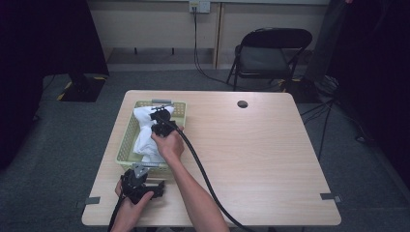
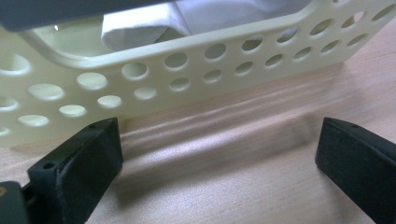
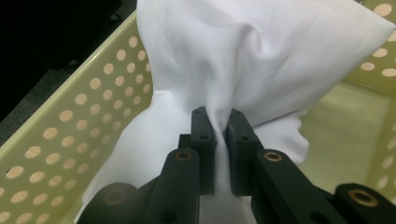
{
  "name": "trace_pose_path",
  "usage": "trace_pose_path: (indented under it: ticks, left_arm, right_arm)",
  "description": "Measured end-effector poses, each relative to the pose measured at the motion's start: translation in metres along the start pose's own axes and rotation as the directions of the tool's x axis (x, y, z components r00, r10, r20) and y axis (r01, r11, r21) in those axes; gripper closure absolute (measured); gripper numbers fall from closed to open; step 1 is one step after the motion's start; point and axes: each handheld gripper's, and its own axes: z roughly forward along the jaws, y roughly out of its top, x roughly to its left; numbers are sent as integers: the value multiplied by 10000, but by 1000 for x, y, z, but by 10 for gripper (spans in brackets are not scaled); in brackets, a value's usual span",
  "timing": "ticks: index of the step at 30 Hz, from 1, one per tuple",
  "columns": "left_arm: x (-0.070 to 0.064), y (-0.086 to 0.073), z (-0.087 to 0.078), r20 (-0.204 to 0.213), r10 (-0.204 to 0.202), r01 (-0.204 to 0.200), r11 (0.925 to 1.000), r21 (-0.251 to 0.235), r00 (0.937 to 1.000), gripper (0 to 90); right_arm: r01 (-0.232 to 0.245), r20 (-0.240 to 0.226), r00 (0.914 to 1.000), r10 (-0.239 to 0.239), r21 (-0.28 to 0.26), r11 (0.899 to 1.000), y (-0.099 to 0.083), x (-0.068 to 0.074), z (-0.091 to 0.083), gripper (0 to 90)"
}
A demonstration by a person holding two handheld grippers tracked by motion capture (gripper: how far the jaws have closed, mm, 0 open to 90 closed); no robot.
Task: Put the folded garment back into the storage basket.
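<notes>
A white cloth (image 1: 145, 126) lies bunched in a pale yellow perforated basket (image 1: 126, 140) at the table's left. My right gripper (image 1: 162, 117) is over the basket, shut on a fold of the white cloth (image 3: 252, 60), which rises pinched between its fingertips (image 3: 219, 122). The basket wall (image 3: 70, 121) runs along the left of that view. My left gripper (image 1: 140, 186) rests on the table just in front of the basket, open. In the left gripper view its jaws stand wide apart over bare wood, facing the basket's near wall (image 2: 154, 79), with some cloth (image 2: 140, 28) visible inside.
The wooden table (image 1: 261, 154) has a round cable hole (image 1: 242, 104) near its far edge. A black folding chair (image 1: 268, 53) stands beyond the table. A thick black cable (image 1: 200, 169) trails from the right gripper across the table toward the person.
</notes>
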Motion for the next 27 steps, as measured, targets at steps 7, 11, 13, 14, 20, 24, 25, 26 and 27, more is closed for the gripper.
trace_pose_path:
  ticks: [7,11,13,14,20,24,25,26,27]
  left_arm:
    - [0,0,0,7,16,-16,10000,8,10000,0]
    - [0,0,0,5,16,-16,10000,4,10000,0]
    - [0,0,0,6,14,-14,10000,4,10000,0]
    - [0,0,0,5,15,-15,10000,2,10000,0]
    - [0,0,0,8,12,-12,10000,1,10000,0]
    - [0,0,0,12,16,-16,10000,-2,10000,0]
    - [0,0,0,10,17,-17,10000,-4,10000,0]
    - [0,0,0,12,16,-16,10000,1,10000,0]
    - [0,0,0,12,17,-17,10000,2,10000,0]
  right_arm:
    - [171,79,9998,-172,119,9998,0,3,2,835]
    - [145,15,9999,-145,179,9997,1,2,2,796]
    - [160,-7,9999,-160,248,9996,1,1,3,764]
    - [81,1,10000,-81,235,9997,1,1,2,712]
    - [-208,-166,9996,209,83,9997,4,-4,-1,544]
    - [-249,-415,9988,247,-31,9997,6,-8,-5,434]
    - [-168,-545,9984,164,-82,9998,7,-9,-6,411]
    - [-10,-633,9980,1,-137,9999,7,-10,-8,381]
    - [32,-660,9978,-41,-145,9999,8,-12,-10,345]
